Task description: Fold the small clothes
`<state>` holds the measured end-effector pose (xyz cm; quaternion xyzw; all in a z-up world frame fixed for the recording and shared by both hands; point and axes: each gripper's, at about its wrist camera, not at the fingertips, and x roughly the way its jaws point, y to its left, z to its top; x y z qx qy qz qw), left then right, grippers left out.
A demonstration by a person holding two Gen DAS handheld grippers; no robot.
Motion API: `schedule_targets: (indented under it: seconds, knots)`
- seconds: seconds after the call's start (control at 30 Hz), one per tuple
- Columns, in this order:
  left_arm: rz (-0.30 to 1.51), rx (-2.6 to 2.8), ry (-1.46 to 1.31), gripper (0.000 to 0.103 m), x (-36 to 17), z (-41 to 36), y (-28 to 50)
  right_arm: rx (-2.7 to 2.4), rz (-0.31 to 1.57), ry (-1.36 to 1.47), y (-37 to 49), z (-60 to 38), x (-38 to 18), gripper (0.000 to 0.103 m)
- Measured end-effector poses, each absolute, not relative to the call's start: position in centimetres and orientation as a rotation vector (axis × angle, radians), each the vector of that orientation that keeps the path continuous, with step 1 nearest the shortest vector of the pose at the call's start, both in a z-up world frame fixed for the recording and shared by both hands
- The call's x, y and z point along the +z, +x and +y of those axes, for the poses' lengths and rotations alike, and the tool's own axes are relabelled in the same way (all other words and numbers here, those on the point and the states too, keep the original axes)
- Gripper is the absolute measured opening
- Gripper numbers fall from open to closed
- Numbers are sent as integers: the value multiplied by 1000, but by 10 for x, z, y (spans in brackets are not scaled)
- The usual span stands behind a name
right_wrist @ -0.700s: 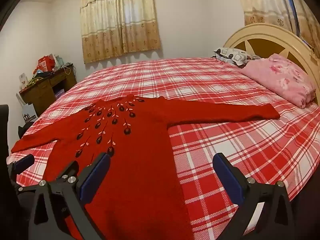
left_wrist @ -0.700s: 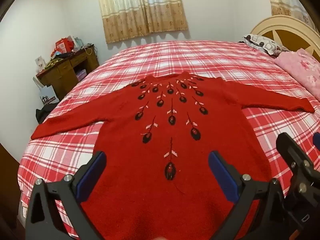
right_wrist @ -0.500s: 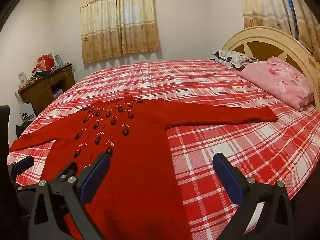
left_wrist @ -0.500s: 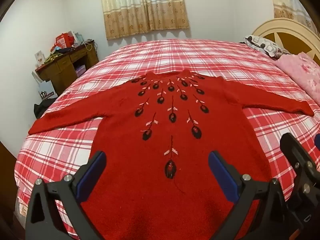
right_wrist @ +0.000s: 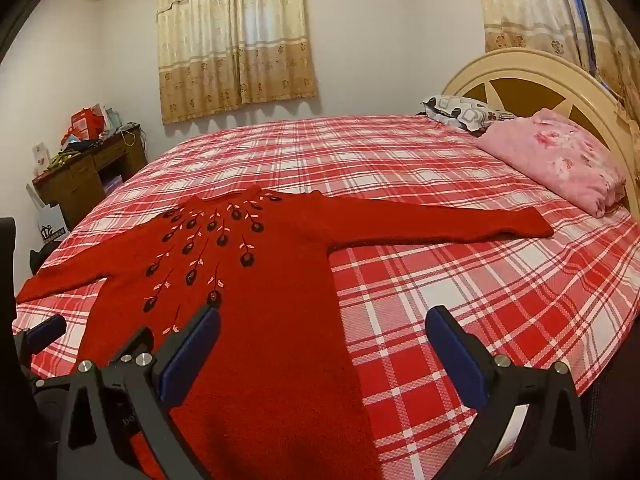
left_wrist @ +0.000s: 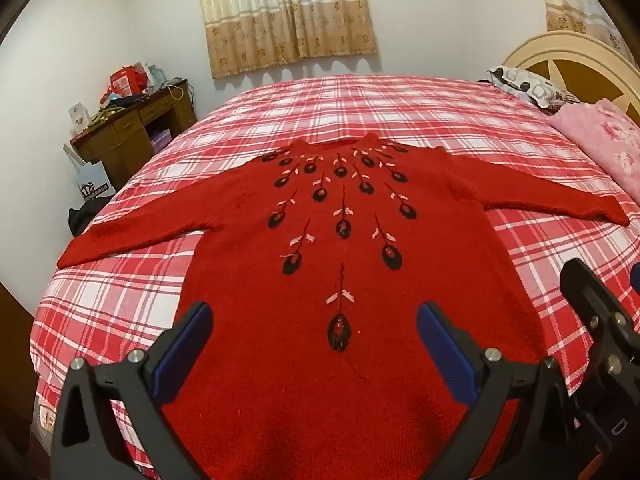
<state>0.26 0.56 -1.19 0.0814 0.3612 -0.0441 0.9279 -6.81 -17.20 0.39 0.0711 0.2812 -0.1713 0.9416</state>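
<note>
Spread flat, front up, on the plaid bed (left_wrist: 360,104): red knit sweater (left_wrist: 340,380), sleeves stretched out sideways, likely ready for folding. Above its hem, left gripper (left_wrist: 312,344) and right gripper (right_wrist: 320,344), fingers spread wide, nothing pinched.

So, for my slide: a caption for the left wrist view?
Open left gripper above a red sweater spread flat on a plaid bed.

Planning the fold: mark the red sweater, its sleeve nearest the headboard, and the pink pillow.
red sweater (left_wrist: 328,392), left wrist view, plain lower body.
sleeve nearest the headboard (right_wrist: 440,222), right wrist view, mid-sleeve.
pink pillow (right_wrist: 556,160), right wrist view, top face.
</note>
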Motion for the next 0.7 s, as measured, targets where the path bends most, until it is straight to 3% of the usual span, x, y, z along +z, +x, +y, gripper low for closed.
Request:
schedule_targets:
  seconds: [0.7]
  knots:
    - [748, -96, 169, 103, -13, 4, 1, -346, 583, 150, -67, -172, 1, 102]
